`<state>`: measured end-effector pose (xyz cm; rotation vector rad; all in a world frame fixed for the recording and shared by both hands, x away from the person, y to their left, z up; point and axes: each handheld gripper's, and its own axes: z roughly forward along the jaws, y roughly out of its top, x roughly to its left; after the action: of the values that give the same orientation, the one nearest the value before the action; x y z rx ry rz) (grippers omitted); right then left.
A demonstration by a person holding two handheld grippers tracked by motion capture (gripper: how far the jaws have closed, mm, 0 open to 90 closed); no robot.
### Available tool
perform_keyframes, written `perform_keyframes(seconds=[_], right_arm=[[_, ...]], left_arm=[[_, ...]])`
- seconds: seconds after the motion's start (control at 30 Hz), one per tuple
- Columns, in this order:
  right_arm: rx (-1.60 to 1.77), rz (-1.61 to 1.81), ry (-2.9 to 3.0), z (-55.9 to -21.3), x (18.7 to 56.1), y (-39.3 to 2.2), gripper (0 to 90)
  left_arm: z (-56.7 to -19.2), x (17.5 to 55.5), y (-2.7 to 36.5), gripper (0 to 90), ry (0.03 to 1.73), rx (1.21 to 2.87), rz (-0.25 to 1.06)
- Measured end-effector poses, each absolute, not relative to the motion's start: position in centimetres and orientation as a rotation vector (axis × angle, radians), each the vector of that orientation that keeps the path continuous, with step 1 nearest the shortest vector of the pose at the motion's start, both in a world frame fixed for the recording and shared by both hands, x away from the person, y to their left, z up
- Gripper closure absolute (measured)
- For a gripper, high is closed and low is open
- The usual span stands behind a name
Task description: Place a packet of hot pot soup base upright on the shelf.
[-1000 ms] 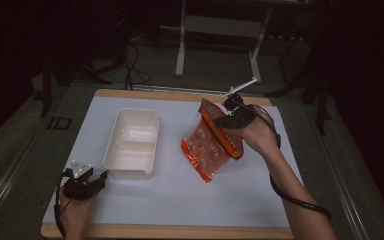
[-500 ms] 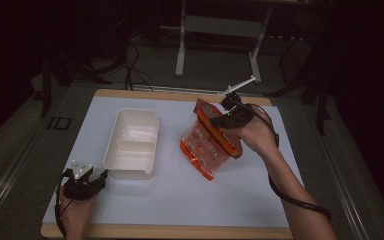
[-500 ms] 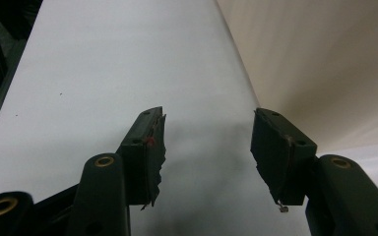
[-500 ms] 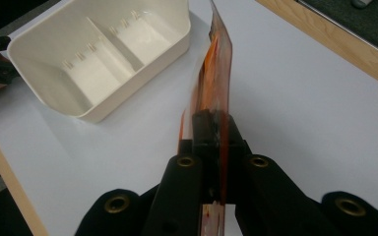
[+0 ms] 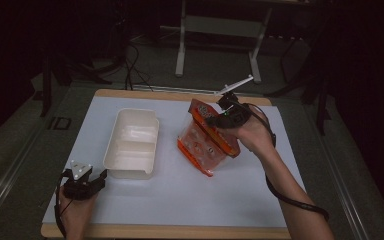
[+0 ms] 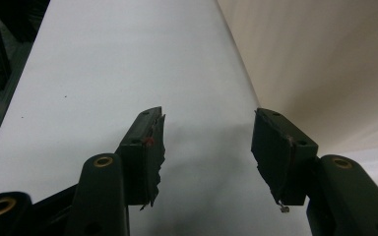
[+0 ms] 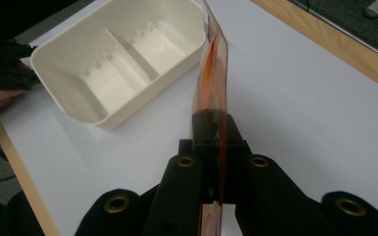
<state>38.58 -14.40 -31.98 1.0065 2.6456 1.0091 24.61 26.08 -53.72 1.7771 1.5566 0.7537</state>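
Right gripper (image 5: pixel 220 116): I have its jaws clamped on the top edge of the orange packet (image 5: pixel 205 140), which hangs below them and is lifted off the white table surface (image 5: pixel 190 200); in the right gripper view the packet's thin edge runs straight ahead from between the jaws.
Orange packet: tilted, its lower corner down and toward my left gripper's side.
Cream container (image 5: pixel 132 142): two compartments, just beyond the packet as seen from my right gripper, resting on the table.
Left gripper (image 5: pixel 82 182): my jaws stand wide apart with nothing between them, low over the table, the container's wall just ahead and to their right.
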Motion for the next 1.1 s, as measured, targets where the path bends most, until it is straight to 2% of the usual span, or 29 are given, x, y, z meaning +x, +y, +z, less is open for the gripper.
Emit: perform_keyframes(seconds=[1.1], right_arm=[[0.948, 1.174, 2.649, -30.8, 37.2, -12.4, 90.0]], left_arm=[[-53.7, 24.6, 25.8, 46.0, 1.549, 1.774, 0.76]])
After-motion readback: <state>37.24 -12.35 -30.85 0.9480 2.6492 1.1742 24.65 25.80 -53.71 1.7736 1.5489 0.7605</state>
